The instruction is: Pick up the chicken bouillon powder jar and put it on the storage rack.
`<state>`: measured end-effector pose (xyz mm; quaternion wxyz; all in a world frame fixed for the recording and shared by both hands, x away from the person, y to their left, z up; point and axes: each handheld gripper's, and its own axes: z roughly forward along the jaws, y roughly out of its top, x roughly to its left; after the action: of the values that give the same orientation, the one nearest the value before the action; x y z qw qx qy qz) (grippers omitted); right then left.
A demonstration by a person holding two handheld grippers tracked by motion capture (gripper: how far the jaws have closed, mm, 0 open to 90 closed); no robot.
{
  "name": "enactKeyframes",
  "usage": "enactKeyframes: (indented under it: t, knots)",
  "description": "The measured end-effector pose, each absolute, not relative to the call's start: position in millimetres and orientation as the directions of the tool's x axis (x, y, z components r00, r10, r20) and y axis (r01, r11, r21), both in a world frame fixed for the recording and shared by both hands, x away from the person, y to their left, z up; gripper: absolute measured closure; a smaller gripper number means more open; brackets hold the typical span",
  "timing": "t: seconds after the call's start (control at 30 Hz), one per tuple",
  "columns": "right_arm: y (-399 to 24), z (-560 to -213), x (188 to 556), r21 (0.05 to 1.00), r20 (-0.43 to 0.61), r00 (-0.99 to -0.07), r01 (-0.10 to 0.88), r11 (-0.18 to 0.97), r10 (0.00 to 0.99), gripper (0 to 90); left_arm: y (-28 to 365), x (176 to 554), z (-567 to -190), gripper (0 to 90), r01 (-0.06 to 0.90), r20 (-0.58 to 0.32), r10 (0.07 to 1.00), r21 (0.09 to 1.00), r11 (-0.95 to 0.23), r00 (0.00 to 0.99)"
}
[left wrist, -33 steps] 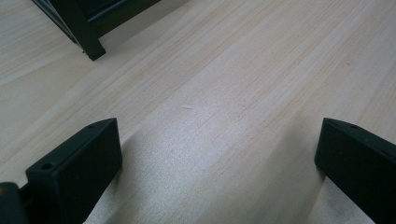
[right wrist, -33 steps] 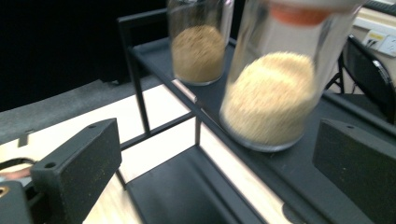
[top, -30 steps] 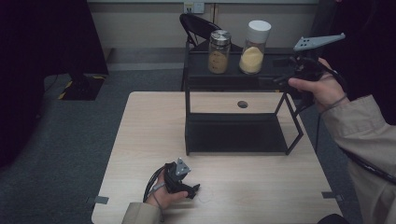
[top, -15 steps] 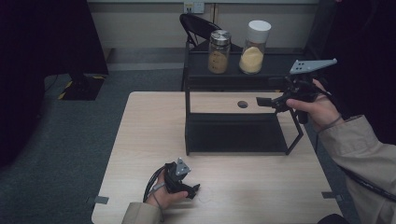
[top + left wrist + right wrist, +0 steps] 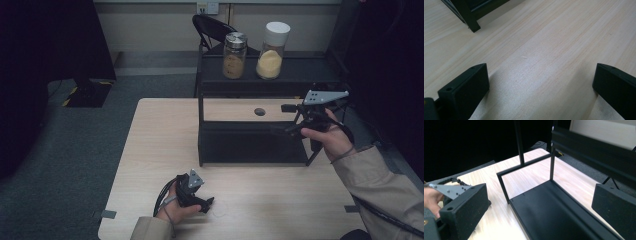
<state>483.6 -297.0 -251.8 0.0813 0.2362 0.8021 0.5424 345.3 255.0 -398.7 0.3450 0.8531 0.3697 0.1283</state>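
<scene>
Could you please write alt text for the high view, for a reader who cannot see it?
A person's right gripper, open, hovers beside a black two-tier metal shelf rack on a pale wooden table, while the left gripper rests near the table's front edge. Two glass jars of yellowish powder stand on the rack's top tier.

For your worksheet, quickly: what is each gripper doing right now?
Left gripper: open, empty, low over the table.
Right gripper: open, empty, beside the black rack.

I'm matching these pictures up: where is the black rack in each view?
High view: rack at centre, on the table's far half.
Left gripper view: one rack foot, top left corner.
Right gripper view: rack shelf and posts, centre to right.
Shared landmark: the pale wooden table.
</scene>
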Motion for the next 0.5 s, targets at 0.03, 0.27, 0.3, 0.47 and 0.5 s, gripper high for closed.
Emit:
enactKeyframes:
  t: [0.03, 0.27, 0.3, 0.47, 0.5]
  knots:
    - [-297.4, -257.5, 482.7, 0.909, 0.130, -0.875, 0.292, 0.296, 0.466, 0.0, 255.0, 345.3, -398.7, 0.1, 0.542, -0.036, 0.719, 0.684, -0.489, 0.694]
    - [-292.1, -285.0, 480.1, 0.890, 0.124, -0.878, 0.304, 0.341, 0.462, 0.0, 255.0, 345.3, -398.7, 0.1, 0.542, -0.036, 0.719, 0.684, -0.489, 0.694]
    - [-291.3, -288.1, 479.9, 0.886, 0.126, -0.878, 0.309, 0.346, 0.461, 0.0, 255.0, 345.3, -398.8, 0.1, 0.542, -0.036, 0.719, 0.684, -0.488, 0.694]
    - [-286.8, -303.4, 479.0, 0.871, 0.123, -0.881, 0.317, 0.376, 0.456, 0.0, 255.0, 345.3, -398.7, 0.1, 0.542, -0.036, 0.719, 0.684, -0.489, 0.694]
    - [-285.9, -306.0, 479.1, 0.868, 0.122, -0.882, 0.317, 0.383, 0.454, 0.0, 255.0, 345.2, -398.7, 0.1, 0.542, -0.036, 0.719, 0.684, -0.488, 0.694]
